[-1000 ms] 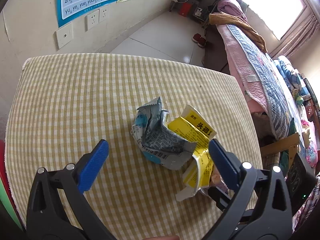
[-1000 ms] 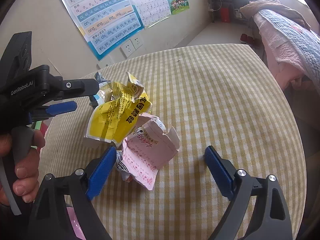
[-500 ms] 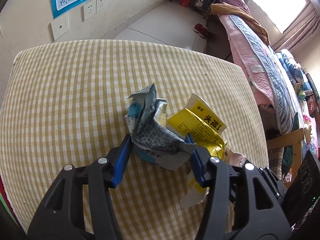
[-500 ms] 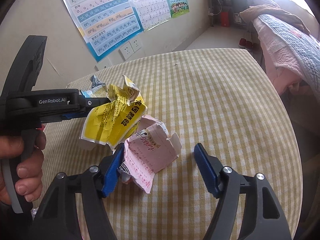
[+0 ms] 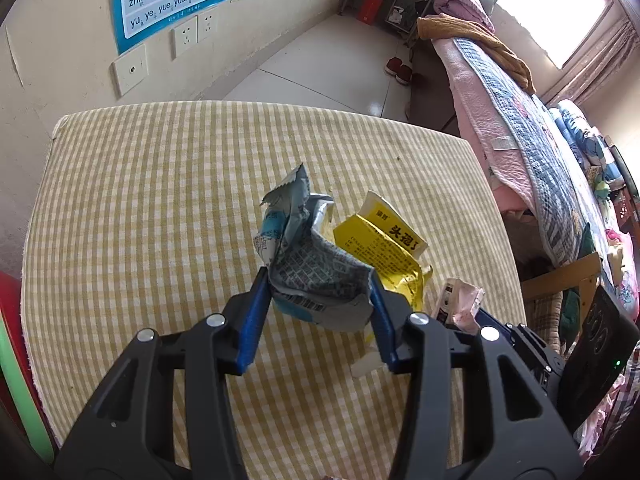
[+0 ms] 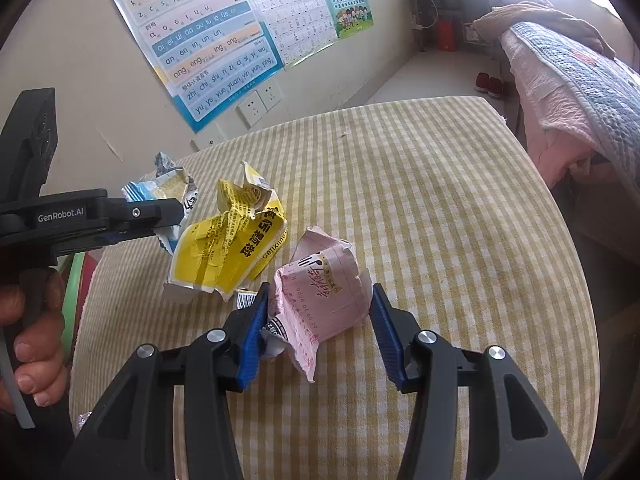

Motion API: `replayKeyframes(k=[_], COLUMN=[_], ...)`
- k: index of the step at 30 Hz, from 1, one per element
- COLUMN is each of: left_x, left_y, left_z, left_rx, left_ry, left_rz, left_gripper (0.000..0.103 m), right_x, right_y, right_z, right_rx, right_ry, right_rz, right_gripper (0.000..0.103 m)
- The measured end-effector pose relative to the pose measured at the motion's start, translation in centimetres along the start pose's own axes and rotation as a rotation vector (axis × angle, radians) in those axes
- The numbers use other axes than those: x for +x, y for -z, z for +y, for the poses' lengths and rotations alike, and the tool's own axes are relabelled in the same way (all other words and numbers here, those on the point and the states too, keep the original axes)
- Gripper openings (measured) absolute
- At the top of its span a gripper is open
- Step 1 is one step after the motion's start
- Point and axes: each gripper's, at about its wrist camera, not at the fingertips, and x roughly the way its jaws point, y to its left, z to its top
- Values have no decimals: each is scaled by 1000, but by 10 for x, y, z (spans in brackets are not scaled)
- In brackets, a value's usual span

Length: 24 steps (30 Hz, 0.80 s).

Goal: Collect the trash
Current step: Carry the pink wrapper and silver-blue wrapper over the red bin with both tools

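Observation:
Three pieces of trash lie together on the yellow checked table. My left gripper is shut on a crumpled blue-grey wrapper; the wrapper also shows in the right wrist view. A crushed yellow box lies just right of it, seen too in the right wrist view. My right gripper is shut on a crumpled pink carton; its left pad presses the carton's side. The pink carton peeks behind my left gripper.
The table's far and right edges drop to a tiled floor. A bed with pink and blue quilts stands to the right. A wall with posters and sockets is behind. A red and green object sits at the table's left edge.
Both grippers moved forward and closed: the left one onto the blue-grey wrapper, the right one onto the pink carton.

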Motion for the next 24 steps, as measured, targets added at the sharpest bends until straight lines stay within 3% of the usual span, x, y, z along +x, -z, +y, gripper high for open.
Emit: replayKeyframes(k=[10, 24], left_x=[-51, -119], left_y=[27, 91], left_z=[-3, 13], left_rx=[24, 38], left_ry=[-9, 7], left_rz=[-46, -116], left_gripper=[45, 45], right_x=[-33, -79], right_y=[-1, 14], right_z=[11, 42], right_rx=[-33, -84], right_ry=[16, 41], right_rz=[-61, -107], right_gripper=[47, 47])
